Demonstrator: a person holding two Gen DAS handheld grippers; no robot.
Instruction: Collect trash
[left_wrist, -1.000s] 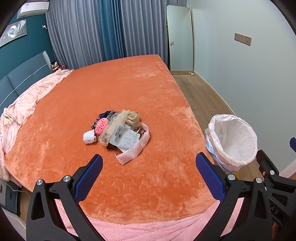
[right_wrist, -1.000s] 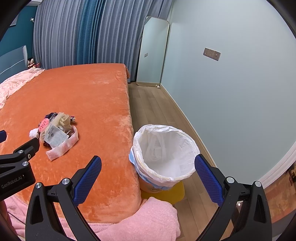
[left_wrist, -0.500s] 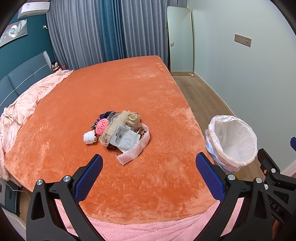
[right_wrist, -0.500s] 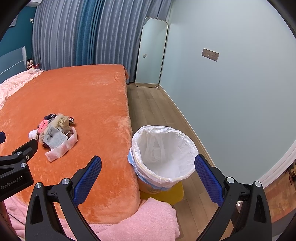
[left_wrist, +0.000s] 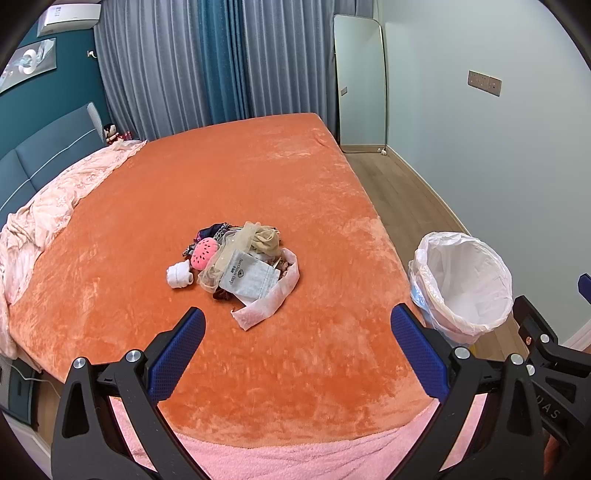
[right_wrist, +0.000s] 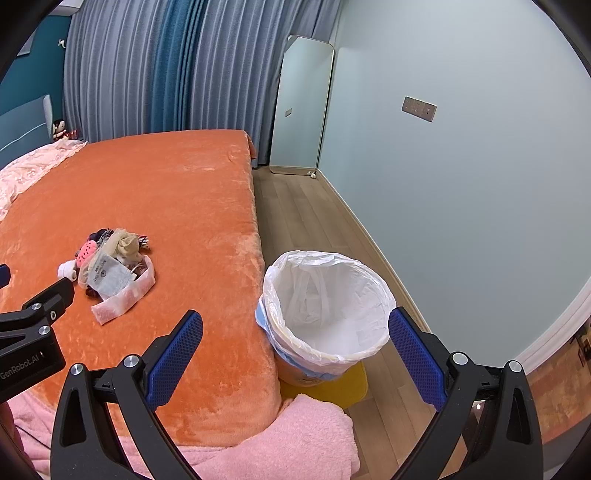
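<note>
A small pile of trash (left_wrist: 240, 264) lies on the orange bed (left_wrist: 258, 177): a grey-white packet, a pink spotted piece, a white roll, beige netting and a pale strip. It also shows in the right wrist view (right_wrist: 110, 271). A bin lined with a white bag (left_wrist: 463, 280) stands on the floor by the bed's right side, and it also shows in the right wrist view (right_wrist: 327, 306). My left gripper (left_wrist: 297, 345) is open and empty, short of the pile. My right gripper (right_wrist: 295, 345) is open and empty, over the bed edge and bin.
A pink blanket (right_wrist: 295, 435) lies at the bed's near edge. A yellow mat (right_wrist: 332, 384) is under the bin. A tall mirror (left_wrist: 360, 85) leans at the far wall. Curtains hang behind the bed, a pink quilt (left_wrist: 48, 206) lies at left.
Both views have shifted only slightly; the bin sits a little lower in the right wrist view. Both grippers stay open and empty.
</note>
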